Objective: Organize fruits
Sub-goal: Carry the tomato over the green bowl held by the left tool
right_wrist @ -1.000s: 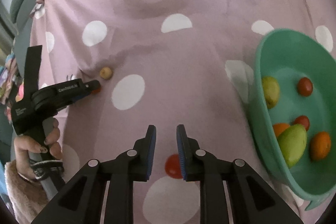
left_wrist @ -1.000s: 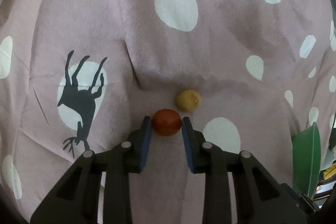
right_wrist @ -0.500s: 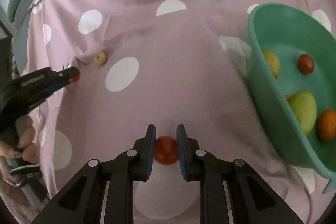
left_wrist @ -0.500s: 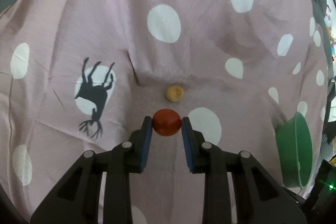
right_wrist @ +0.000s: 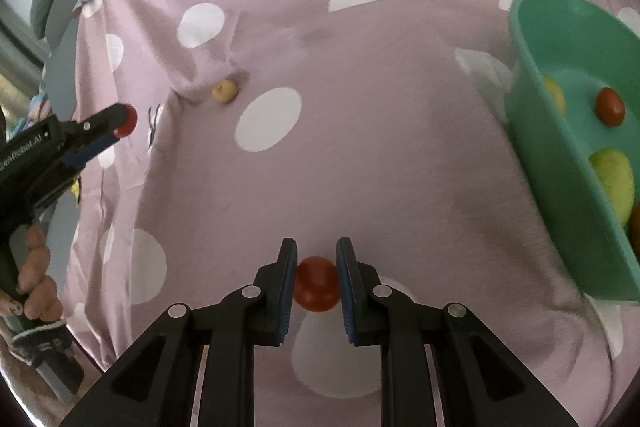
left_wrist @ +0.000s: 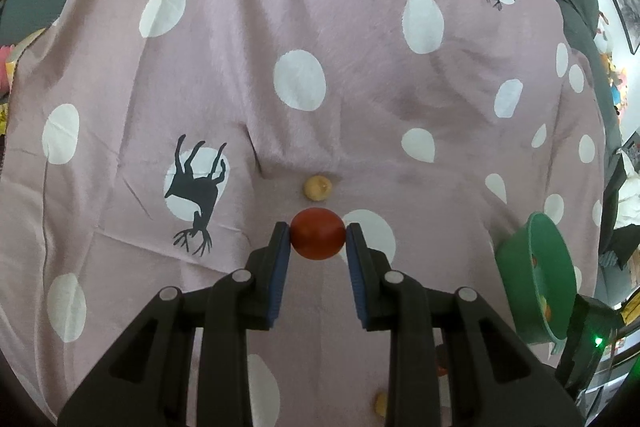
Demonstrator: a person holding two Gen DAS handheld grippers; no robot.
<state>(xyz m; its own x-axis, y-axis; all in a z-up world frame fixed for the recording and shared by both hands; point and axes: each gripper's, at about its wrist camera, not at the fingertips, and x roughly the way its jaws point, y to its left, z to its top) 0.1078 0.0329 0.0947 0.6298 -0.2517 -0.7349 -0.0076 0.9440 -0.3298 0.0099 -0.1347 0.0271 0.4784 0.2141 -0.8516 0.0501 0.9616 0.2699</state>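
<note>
Holding Two Red Tomatoes Over a Spotty Cloth

Squeezing tight, the left gripper has a small red tomato pinched between its two blue pads, in the middle of the left wrist view. The pads press on both sides of it, so the claw is closed on the fruit. This tomato is up off the pink cloth with white dots. Just above it in the frame, a little tan fruit lies on the cloth in a soft dip. A black deer print sits to the left. At the right edge of the frame stands the green bowl, seen from the side.

In the right wrist view, the right gripper is closed on another red tomato, low in the middle of the frame. Its blue pads touch the tomato on both sides. Whether this one is off the cloth or still on it is hard to tell.

At the right of that frame is the green bowl again. Inside it are a red tomato and a green fruit, with a yellow one partly hidden behind the rim. At the left edge, a hand holds the left gripper with its tomato, and the tan fruit lies near it, to the right.
</note>
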